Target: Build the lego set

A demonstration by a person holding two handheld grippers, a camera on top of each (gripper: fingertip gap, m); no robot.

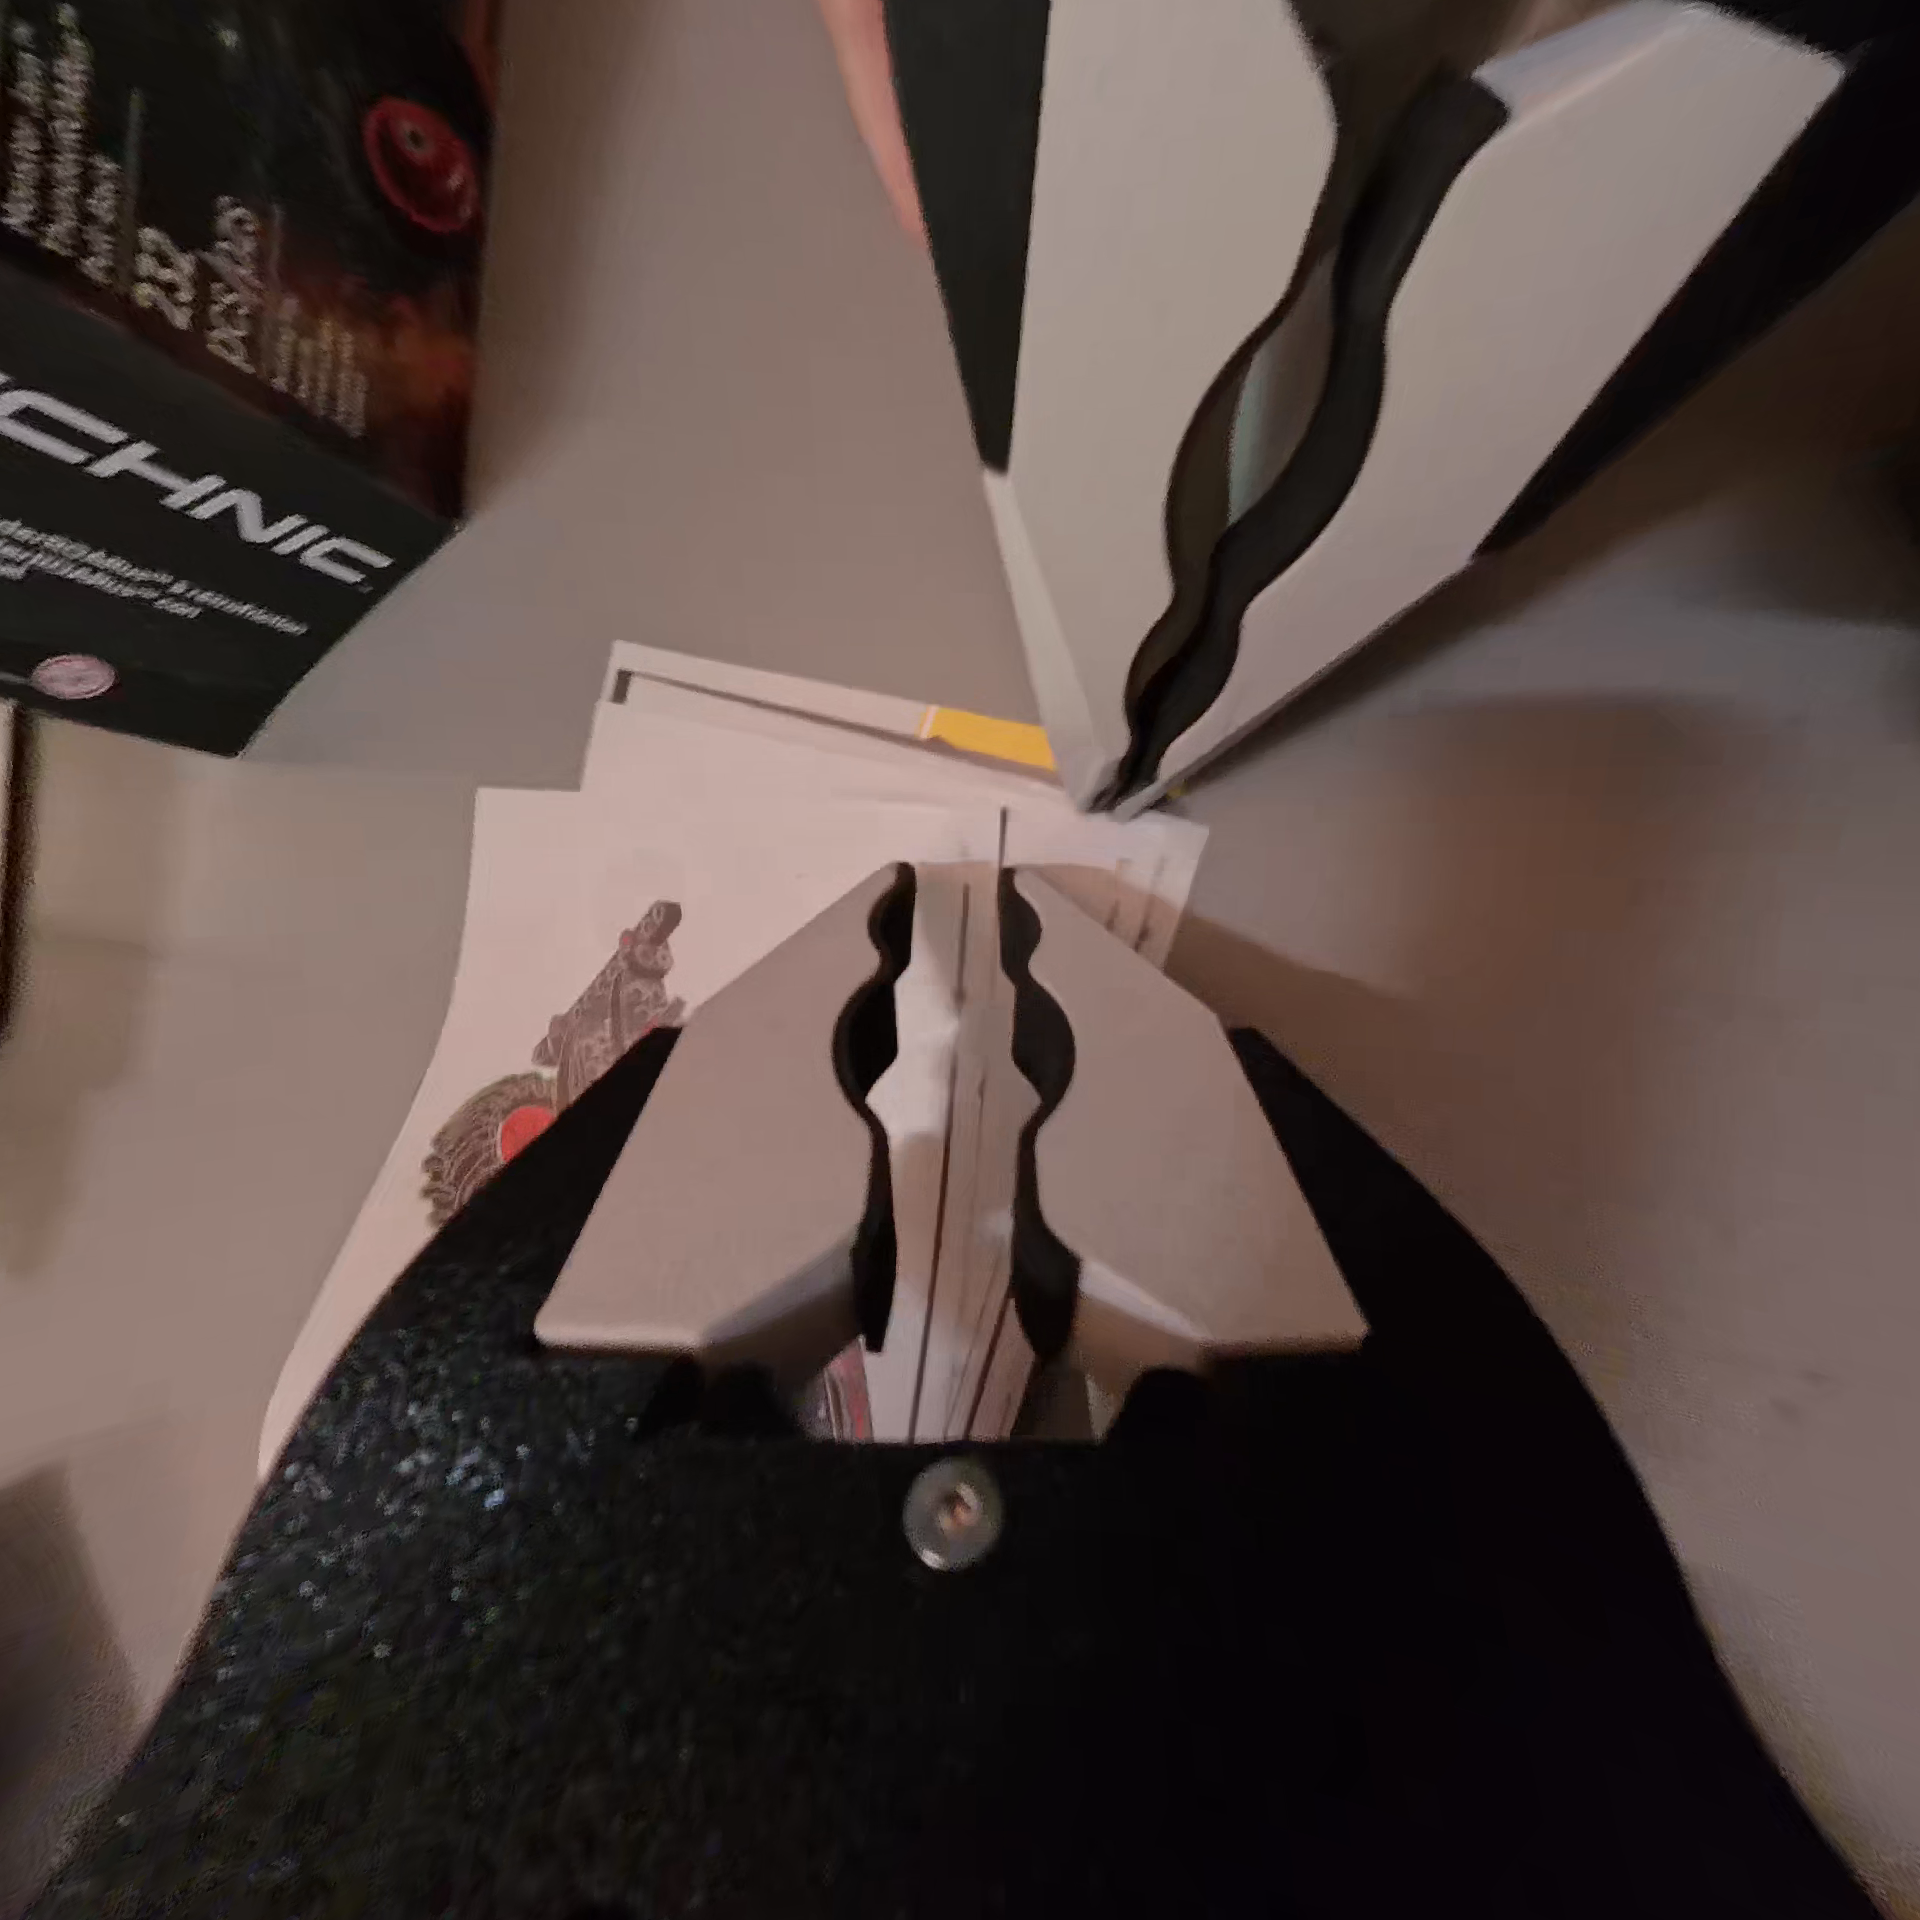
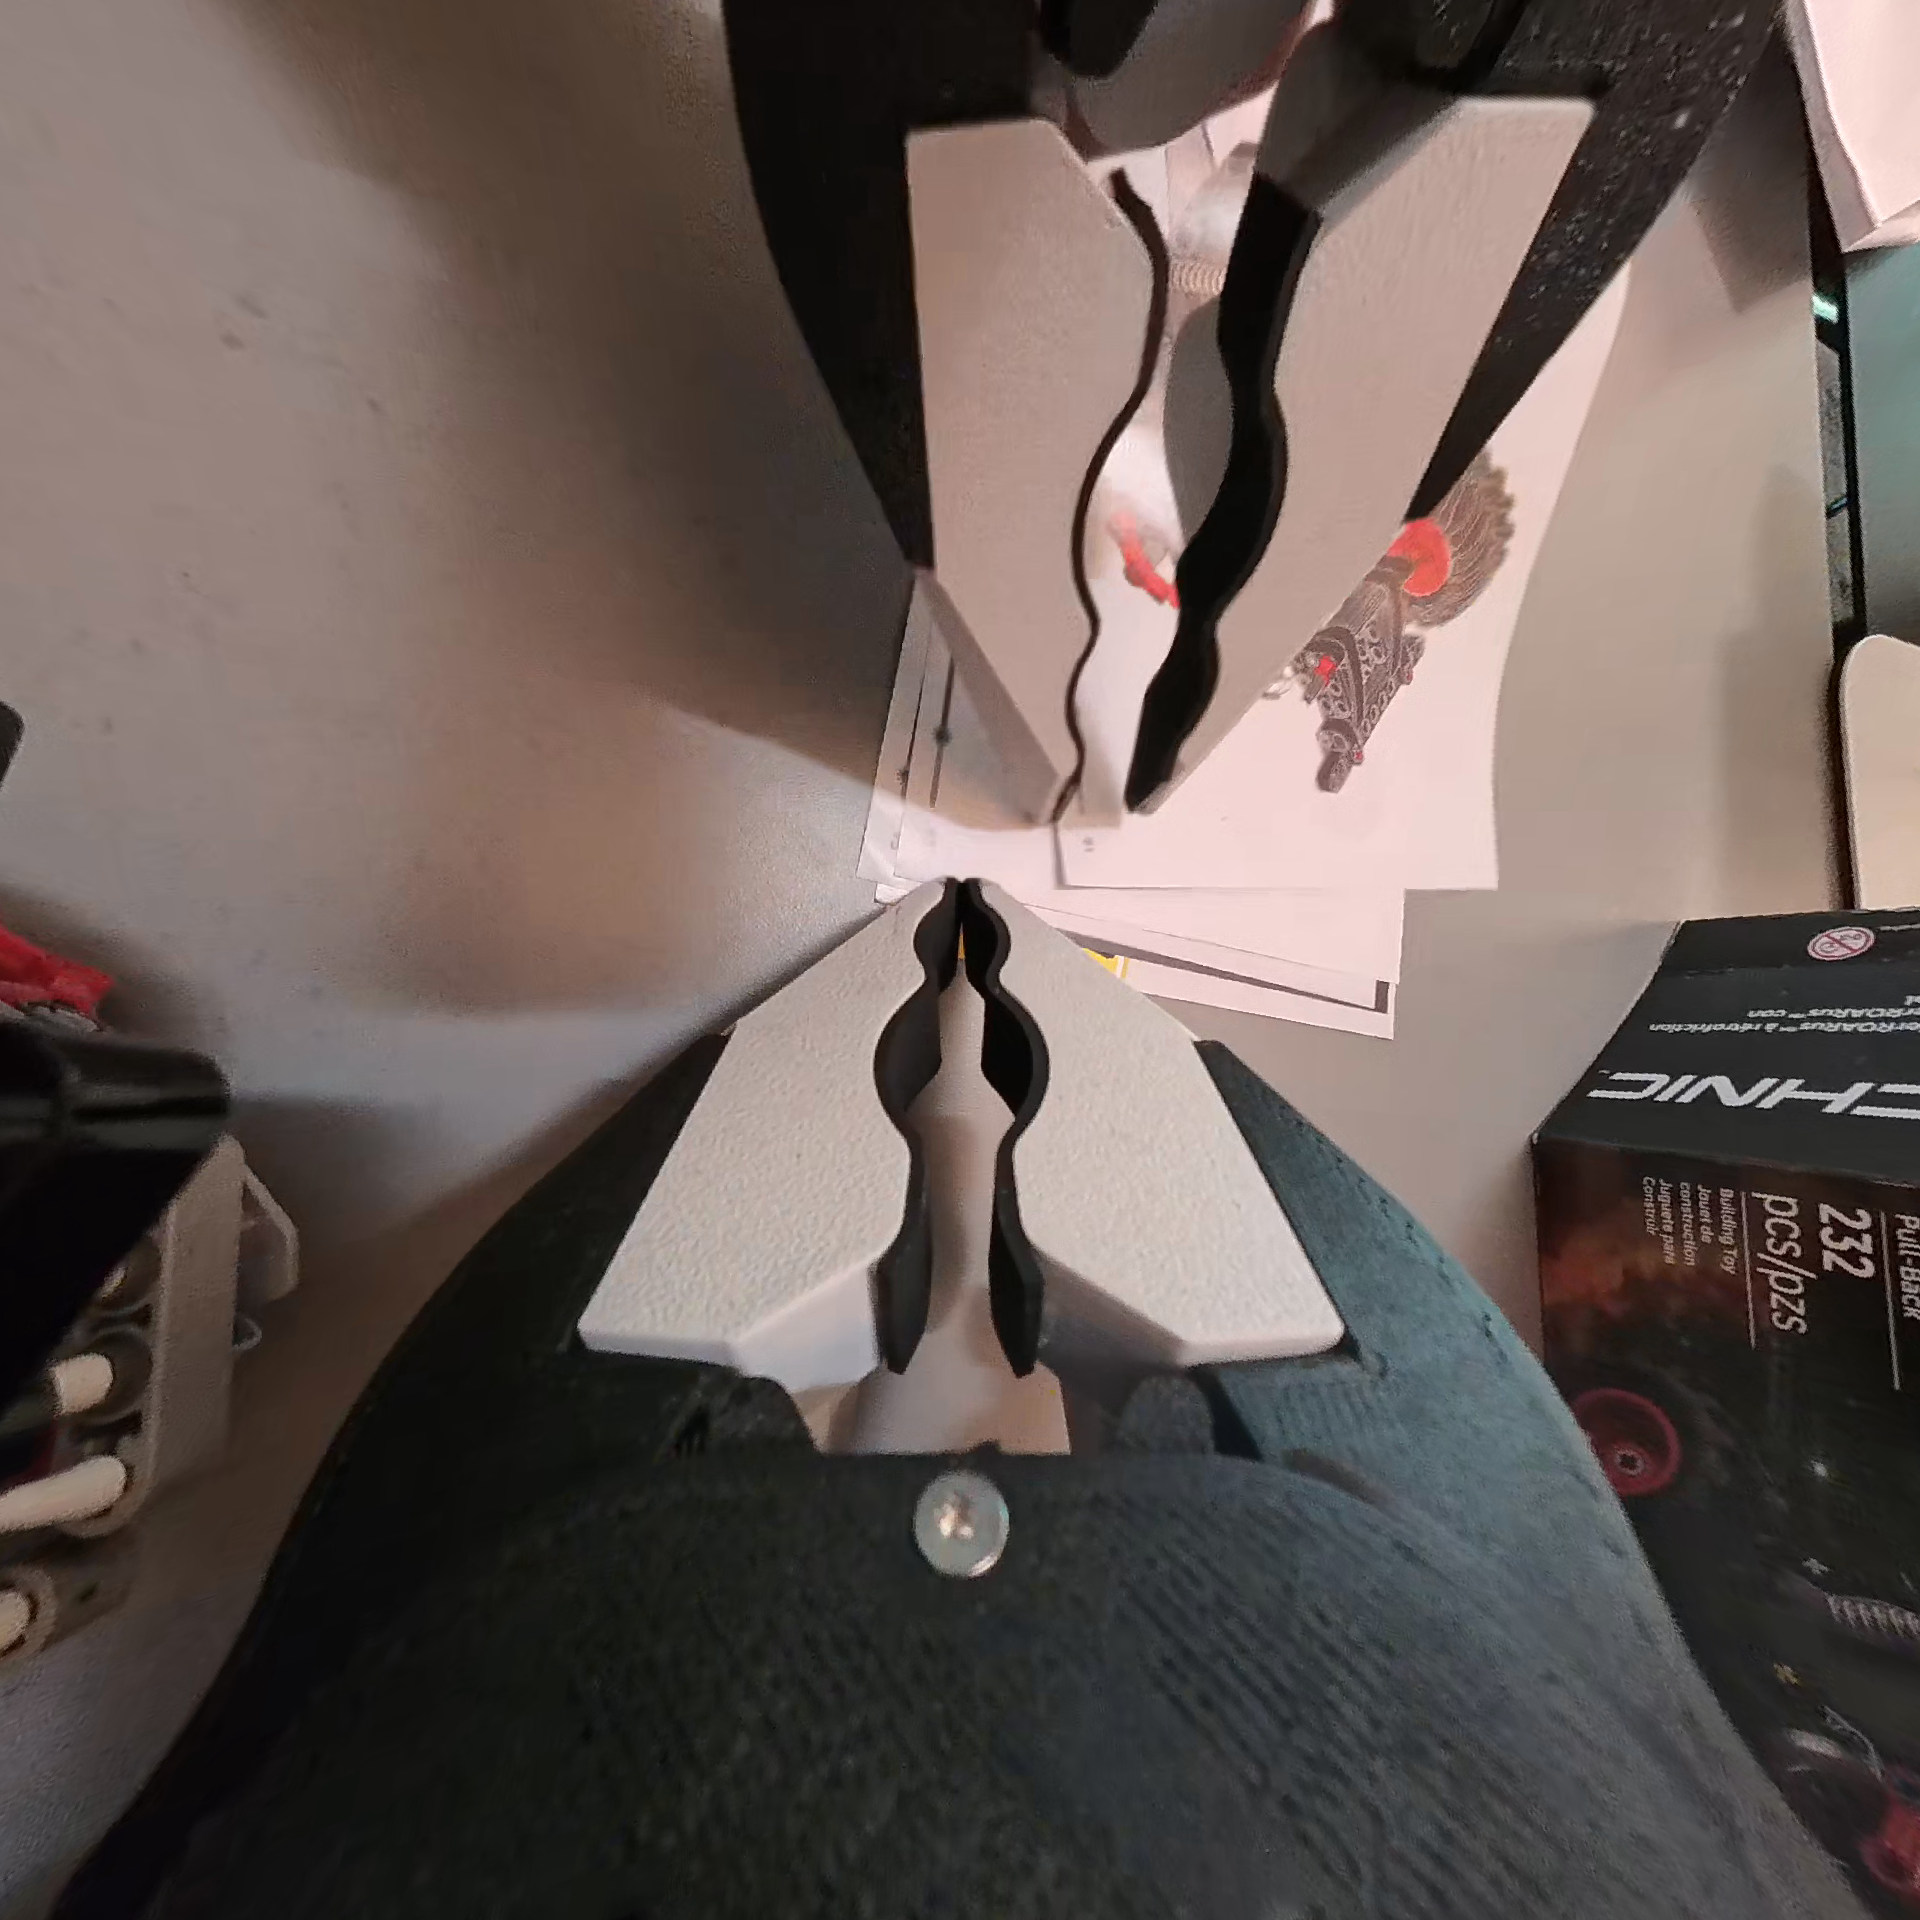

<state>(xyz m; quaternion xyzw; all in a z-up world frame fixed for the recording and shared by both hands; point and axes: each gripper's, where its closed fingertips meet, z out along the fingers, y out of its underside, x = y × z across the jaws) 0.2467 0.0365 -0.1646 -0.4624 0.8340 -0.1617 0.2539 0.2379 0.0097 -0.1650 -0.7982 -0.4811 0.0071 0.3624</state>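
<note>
The white instruction booklet [image 1: 582, 987] lies on the table, open at a page with a printed picture of a dark model with a red part. My left gripper [image 1: 958, 873] is over it, its jaws closed down on a thin sheaf of pages that runs edge-on between them. It also shows from the front in the right wrist view [image 2: 1096, 810], tips on the booklet [image 2: 1299, 790]. My right gripper [image 2: 958, 888] is shut, its tips at the booklet's near corner. I cannot tell if it pinches a sheet. It also shows in the left wrist view [image 1: 1107, 800].
The black Lego box [image 1: 208, 520] stands left of the booklet and also shows in the right wrist view [image 2: 1714, 1247]. A partly built grey model with white pins [image 2: 156, 1299] and red pieces [image 2: 52, 966] lie at the left edge. The table [image 2: 416, 520] is pale grey. My two grippers' fingertips are within a few centimetres of each other.
</note>
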